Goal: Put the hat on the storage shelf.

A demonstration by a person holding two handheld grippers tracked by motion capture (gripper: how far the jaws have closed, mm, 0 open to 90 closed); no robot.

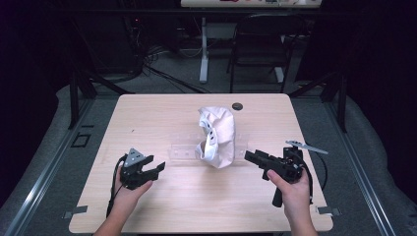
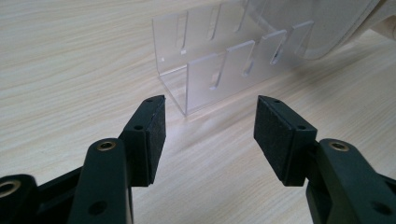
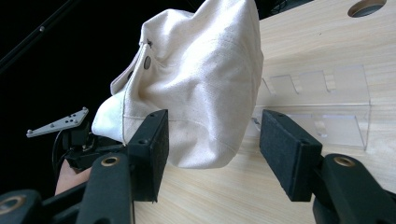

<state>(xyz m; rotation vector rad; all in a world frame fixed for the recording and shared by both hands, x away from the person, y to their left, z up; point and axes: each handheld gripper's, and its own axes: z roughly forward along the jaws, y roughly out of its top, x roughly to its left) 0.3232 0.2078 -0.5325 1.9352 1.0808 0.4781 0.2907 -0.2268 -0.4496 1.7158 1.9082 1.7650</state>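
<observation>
A cream-white cap [image 1: 218,136] rests on a clear slotted acrylic rack [image 1: 182,150] in the middle of the wooden table [image 1: 162,113]. My left gripper [image 1: 158,169] is left of the rack near the front, open, jaws empty and aimed at the rack's end [image 2: 205,70]. My right gripper [image 1: 251,156] is to the right of the cap, open and empty, pointing at it. In the right gripper view the cap [image 3: 201,79] sits just beyond the jaws, with the rack [image 3: 317,107] behind it and the left gripper [image 3: 79,140] far off.
A round grommet hole [image 1: 237,106] lies near the table's far edge. Beyond the table stand a dark chair [image 1: 260,44] and a white desk leg [image 1: 203,49], with cables on the floor. Bare wood surrounds the rack on all sides.
</observation>
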